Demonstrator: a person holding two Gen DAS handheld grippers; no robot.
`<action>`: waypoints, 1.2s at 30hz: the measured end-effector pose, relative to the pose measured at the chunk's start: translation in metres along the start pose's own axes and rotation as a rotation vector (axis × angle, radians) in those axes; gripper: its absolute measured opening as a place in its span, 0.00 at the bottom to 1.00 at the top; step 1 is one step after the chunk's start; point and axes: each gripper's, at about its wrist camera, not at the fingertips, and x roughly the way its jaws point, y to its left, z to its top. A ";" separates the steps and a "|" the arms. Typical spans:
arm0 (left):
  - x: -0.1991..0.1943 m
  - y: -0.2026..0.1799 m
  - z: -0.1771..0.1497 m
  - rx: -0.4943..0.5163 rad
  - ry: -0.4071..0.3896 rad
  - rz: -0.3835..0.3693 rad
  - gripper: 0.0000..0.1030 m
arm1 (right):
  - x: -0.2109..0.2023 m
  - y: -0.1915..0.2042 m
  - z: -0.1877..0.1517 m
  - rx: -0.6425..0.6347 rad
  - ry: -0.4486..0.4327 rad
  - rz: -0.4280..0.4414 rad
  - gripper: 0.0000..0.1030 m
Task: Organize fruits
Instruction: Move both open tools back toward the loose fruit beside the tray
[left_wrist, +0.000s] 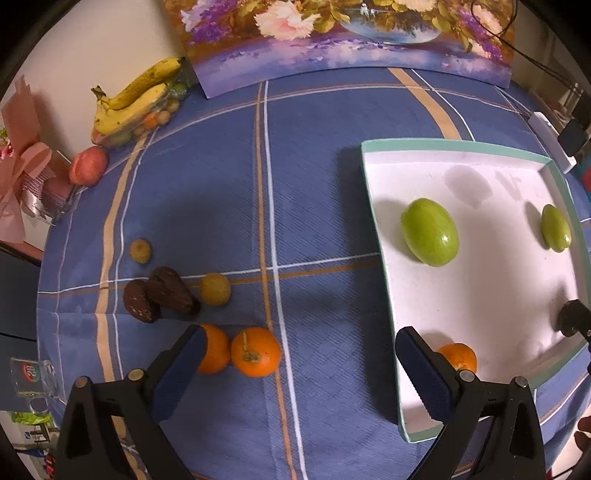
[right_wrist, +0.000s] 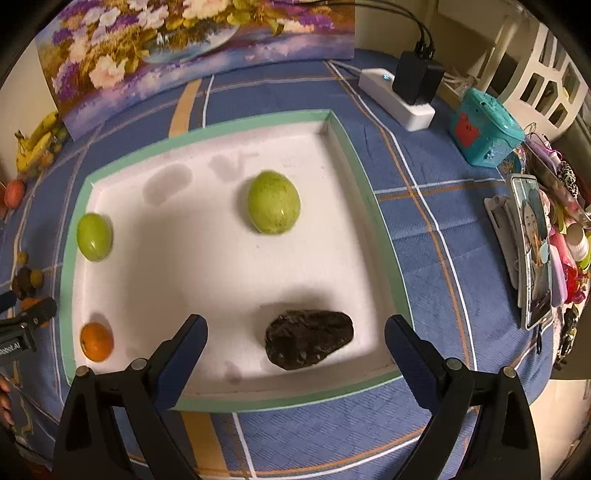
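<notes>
A white tray with a green rim (left_wrist: 443, 144) (right_wrist: 258, 118) lies on the blue checked cloth. It holds two green fruits (right_wrist: 273, 202) (right_wrist: 94, 237), one orange (right_wrist: 96, 341) and a dark avocado (right_wrist: 308, 339). My right gripper (right_wrist: 297, 332) is open above the avocado, pads well apart from it. My left gripper (left_wrist: 301, 354) is open over the cloth at the tray's left edge. Two oranges (left_wrist: 255, 352) (left_wrist: 212, 349) lie by its left finger. Farther left are two dark avocados (left_wrist: 171, 291) and two small yellow fruits (left_wrist: 215, 289) (left_wrist: 140, 251).
Bananas (left_wrist: 136, 96) and a red fruit (left_wrist: 88, 165) sit at the far left by a flower painting (left_wrist: 351, 33). A power strip with charger (right_wrist: 399, 96), a teal box (right_wrist: 484, 129) and a phone (right_wrist: 533, 251) crowd the right side. A glass mug (left_wrist: 31, 376) stands near left.
</notes>
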 end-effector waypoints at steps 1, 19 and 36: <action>-0.001 0.002 0.001 -0.003 -0.004 0.001 1.00 | -0.002 0.001 0.000 -0.004 -0.016 0.004 0.94; -0.020 0.117 0.000 -0.207 -0.090 0.115 1.00 | -0.019 0.052 0.009 -0.081 -0.177 0.064 0.94; -0.037 0.221 -0.026 -0.398 -0.138 0.189 1.00 | -0.035 0.164 0.007 -0.245 -0.170 0.263 0.94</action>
